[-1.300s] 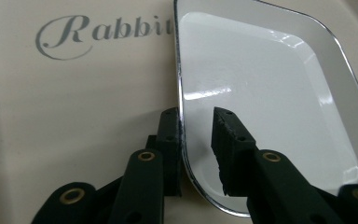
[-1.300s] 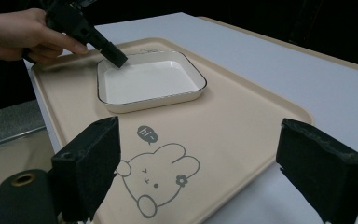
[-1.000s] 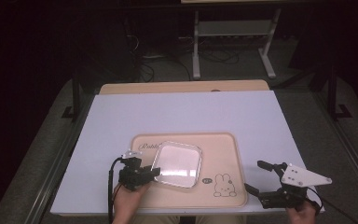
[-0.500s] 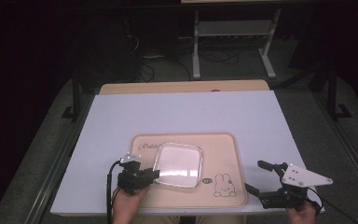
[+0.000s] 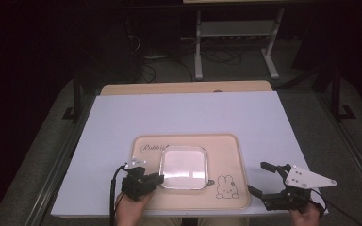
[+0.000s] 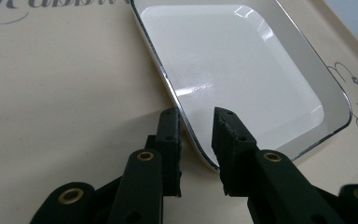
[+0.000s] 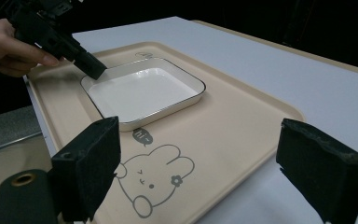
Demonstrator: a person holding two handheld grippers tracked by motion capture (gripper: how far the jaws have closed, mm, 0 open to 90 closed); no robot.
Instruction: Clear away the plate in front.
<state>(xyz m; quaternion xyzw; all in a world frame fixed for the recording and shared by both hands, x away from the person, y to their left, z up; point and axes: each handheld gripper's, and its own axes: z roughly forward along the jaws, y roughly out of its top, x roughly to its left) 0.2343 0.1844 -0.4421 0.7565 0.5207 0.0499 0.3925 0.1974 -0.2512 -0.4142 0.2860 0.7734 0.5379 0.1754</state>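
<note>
Left tool straddling the rim of the white dish on the tray.

The white dish (image 5: pixel 184 167) sits mid-tray (image 5: pixel 226 146) on the desk (image 5: pixel 184 113). The left tool (image 6: pixel 196 122) has its jaws narrow, either side of the dish's near-left rim, not visibly pinching. The right tool (image 5: pixel 263 178) gapes wide, just off the tray's right edge.
</note>
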